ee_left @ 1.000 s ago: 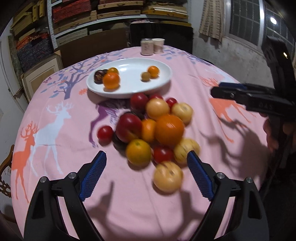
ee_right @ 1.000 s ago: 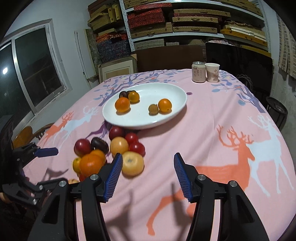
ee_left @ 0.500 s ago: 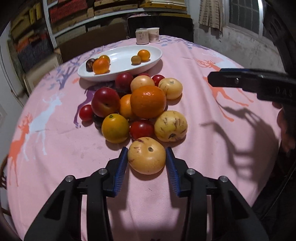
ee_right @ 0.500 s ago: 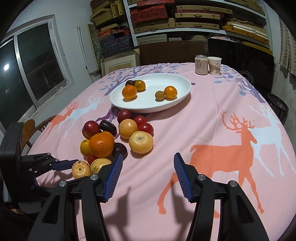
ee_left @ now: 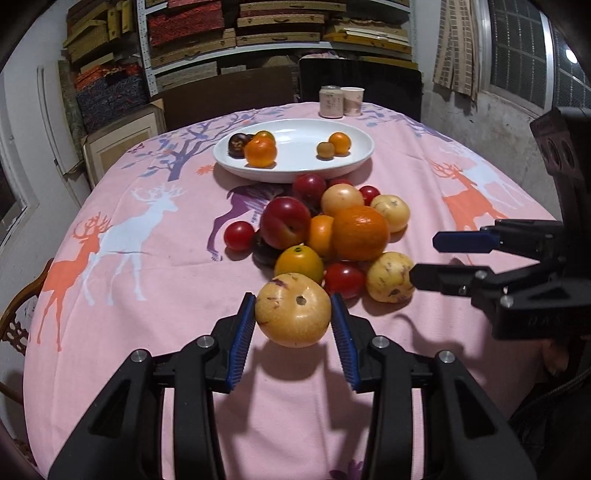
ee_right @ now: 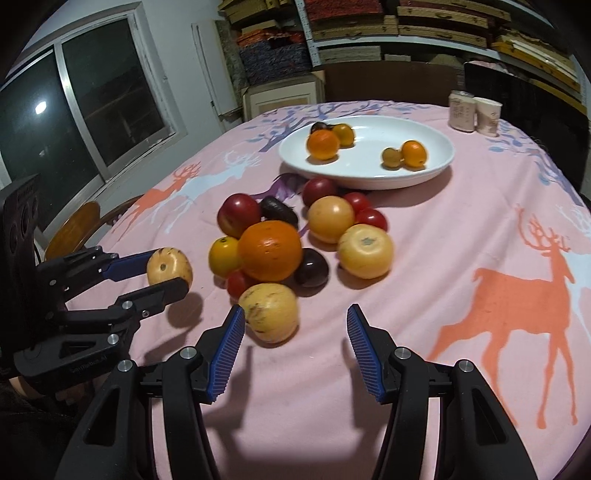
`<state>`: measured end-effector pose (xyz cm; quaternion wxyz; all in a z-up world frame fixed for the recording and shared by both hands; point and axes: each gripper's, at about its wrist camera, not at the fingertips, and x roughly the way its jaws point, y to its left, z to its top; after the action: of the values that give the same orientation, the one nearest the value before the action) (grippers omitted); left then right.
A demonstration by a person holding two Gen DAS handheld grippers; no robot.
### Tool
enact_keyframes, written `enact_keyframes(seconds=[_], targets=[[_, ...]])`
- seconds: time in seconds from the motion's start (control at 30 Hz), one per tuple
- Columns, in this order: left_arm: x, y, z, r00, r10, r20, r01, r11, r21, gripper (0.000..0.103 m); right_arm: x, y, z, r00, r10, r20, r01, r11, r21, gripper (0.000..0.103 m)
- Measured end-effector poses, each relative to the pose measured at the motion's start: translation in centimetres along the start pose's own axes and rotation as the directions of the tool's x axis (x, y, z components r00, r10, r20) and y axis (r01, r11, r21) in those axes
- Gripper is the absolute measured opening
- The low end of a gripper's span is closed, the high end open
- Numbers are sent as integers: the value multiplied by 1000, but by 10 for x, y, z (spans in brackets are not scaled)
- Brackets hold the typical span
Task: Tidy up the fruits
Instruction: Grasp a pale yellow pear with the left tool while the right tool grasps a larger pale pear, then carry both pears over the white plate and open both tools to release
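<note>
Left wrist view: a pink deer-print tablecloth below stacked shelves; a white plate near the far edge holds five small fruits; the left gripper clasps a speckled yellow fruit lifted off the cloth.

Right wrist view: the right gripper hangs unclenched, empty, just before the fruit pile mid-table.

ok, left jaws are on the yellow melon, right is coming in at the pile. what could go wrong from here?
1. The yellow melon is round and smooth, pinched only at its sides by the left gripper; it could slip or roll out on the way to the white plate.
2. The right gripper, jaws open, sits close to the speckled yellow fruit at the pile's edge; a nudge could send neighbours rolling.
3. The two grippers work close together and could collide.
</note>
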<state>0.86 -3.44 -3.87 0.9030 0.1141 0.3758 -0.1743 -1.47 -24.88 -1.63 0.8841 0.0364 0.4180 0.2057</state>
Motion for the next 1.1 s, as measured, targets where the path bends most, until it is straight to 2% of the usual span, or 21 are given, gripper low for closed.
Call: enact_keyframes(seconds=[0.13,0.23,0.47,0.9,1.0,1.1], targets=[[7,5,-3,1000,-5,-25,4,1000,-20,40,15,9,2,1000,11,-28,-12,1000,-10,56],[11,7,-5,999,-16,-40,15,999,-30,40,24,8,2,998,33,-56,-33,999,10,43],[14,8,-5,999,-20,-49,18,999,-38,40,18,5,-1,998,40,-39,-39,999,9,41],[11,8,5,999,-17,-47,15,999,-44,40,-26,-41,13,996,-19,92,9,994,108,41],[10,14,17,997,-61,-42,58,996,-64,40,-41,-59,26,990,-40,136,21,989,143,41],[10,19,43,998,-58,-21,56,997,-55,40,-54,-77,48,981,-71,183,41,986,165,41]])
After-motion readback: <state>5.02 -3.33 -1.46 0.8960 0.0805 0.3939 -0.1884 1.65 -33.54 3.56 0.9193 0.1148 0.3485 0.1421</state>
